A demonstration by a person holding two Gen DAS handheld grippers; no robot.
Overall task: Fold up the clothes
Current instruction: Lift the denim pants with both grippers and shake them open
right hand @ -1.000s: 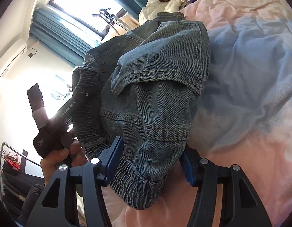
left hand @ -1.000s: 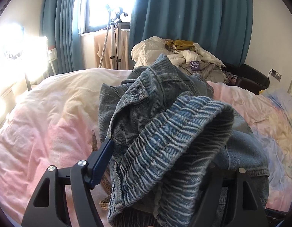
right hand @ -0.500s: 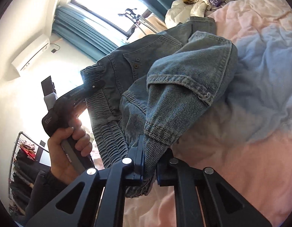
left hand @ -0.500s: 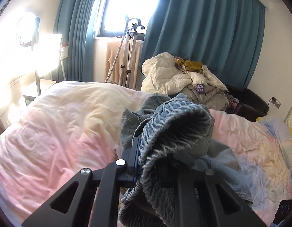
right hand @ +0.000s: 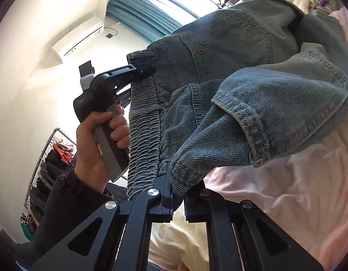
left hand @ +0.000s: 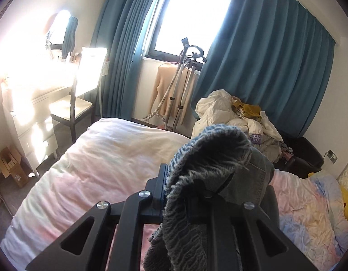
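- Since a second ago both claws have clamped and lifted the jeans (right hand: 252,72) off the bed (left hand: 101,164).
- Left gripper (left hand: 185,194) clenched on elastic waistband.
- Right gripper (right hand: 178,199) pinches a hem.
- Purple tag (left hand: 255,138) on pile: lettering unreadable.

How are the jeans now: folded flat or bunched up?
Bunched: the jeans hang crumpled above the bed, pinched by left gripper and right gripper.

The left gripper (left hand: 180,187) is clamped on the denim, its jaws drawn close together with fabric bunched between and over them. The right gripper (right hand: 178,194) is likewise pinched tight on cloth, only a narrow slit between its fingers. The person's left hand (right hand: 99,140) wraps the left gripper's handle, raised, a dark sleeve covering the forearm below.
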